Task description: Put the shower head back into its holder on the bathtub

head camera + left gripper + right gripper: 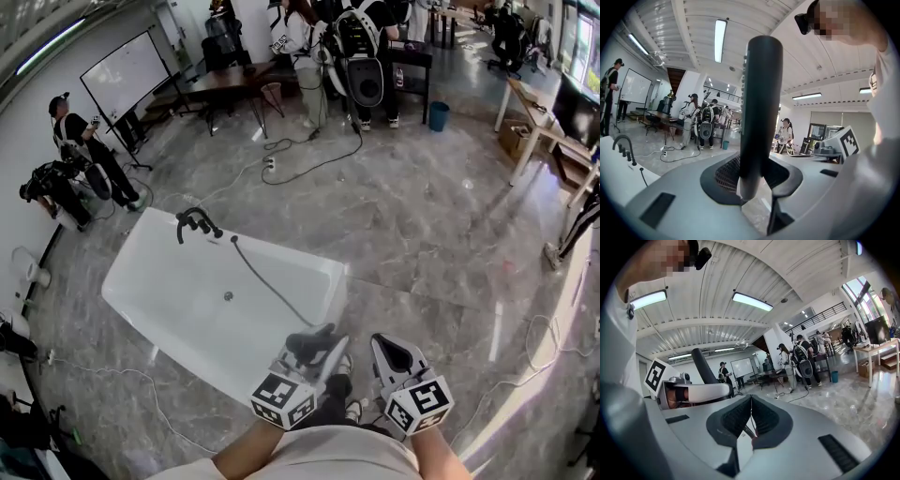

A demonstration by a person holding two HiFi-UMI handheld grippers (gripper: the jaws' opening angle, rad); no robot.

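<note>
The black shower head (310, 343) is held near the bathtub's (141, 300) near right end, with my left gripper (317, 354) shut on it. Its black hose (267, 283) runs across the white tub towards the black tap and holder (194, 223) at the far left rim. In the left gripper view the handle (759, 108) stands upright between the jaws of the left gripper (757, 180), with the tap (623, 143) far off to the left. My right gripper (389, 356) is beside the left one, shut and empty (751, 420). It sees the left gripper (696, 392) and the handle (704, 365).
Several people stand at the far side by dark tables (225, 80) and a whiteboard (127, 70). Cables (309, 159) lie on the grey marble floor. A blue bin (438, 115) and a light desk (539, 117) are at the right. More cable (122, 380) trails by the tub's near side.
</note>
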